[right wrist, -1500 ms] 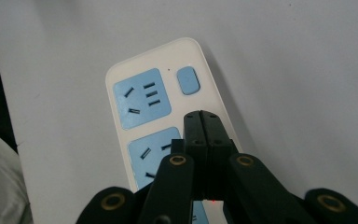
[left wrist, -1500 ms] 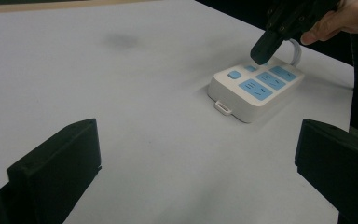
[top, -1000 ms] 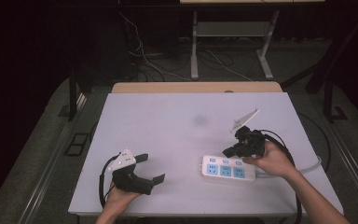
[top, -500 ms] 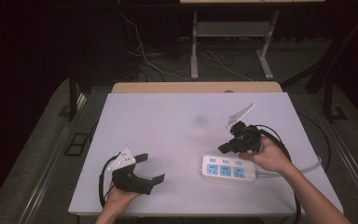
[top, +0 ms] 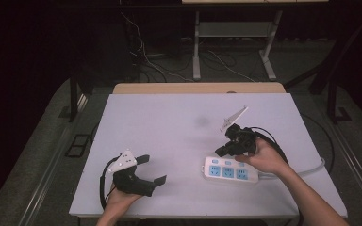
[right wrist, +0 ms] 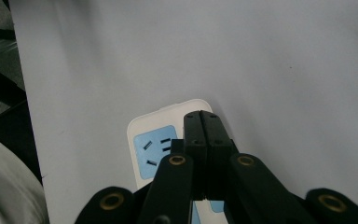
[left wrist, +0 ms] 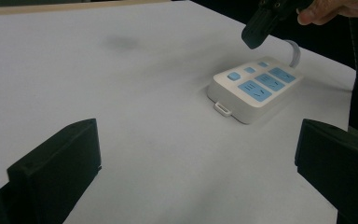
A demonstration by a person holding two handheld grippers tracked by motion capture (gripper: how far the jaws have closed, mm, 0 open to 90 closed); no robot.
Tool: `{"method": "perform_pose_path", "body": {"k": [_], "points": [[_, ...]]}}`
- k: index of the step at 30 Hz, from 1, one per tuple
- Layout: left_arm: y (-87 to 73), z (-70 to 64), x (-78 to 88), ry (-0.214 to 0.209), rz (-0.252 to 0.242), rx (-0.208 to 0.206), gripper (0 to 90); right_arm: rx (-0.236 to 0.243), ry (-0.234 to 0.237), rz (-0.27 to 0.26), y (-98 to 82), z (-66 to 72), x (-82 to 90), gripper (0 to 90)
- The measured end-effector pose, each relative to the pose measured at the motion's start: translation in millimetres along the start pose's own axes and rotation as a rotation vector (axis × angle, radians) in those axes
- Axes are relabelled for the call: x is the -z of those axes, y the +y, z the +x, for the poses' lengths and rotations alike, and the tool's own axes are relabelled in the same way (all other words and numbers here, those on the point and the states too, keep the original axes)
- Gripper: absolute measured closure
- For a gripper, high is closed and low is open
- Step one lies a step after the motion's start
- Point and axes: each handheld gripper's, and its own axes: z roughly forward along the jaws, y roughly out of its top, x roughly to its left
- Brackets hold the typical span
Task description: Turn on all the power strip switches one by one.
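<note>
Right gripper (top: 222,150) jaws closed, empty, hovering above white power strip (top: 231,170) end. Left gripper (top: 153,170) jaws wide apart, empty, resting on table (top: 169,122).

White power strip (top: 231,171) with blue sockets; black gripper (top: 222,151); white table (top: 169,122).

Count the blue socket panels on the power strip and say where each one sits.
3. They run in a row along the top of the power strip: one at its left end, one in the middle, one at its right end, nearest the cord. None seems hidden.
</note>
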Motion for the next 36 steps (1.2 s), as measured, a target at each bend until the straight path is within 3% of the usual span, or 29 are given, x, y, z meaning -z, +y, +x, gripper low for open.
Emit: {"method": "perform_pose_path", "body": {"k": [36], "points": [[-0.2,0.2,0.0,-0.003,0.0,0.0,0.0,-0.007,0.019,0.059,-2.1,-3.1,-34.2,90.0]]}}
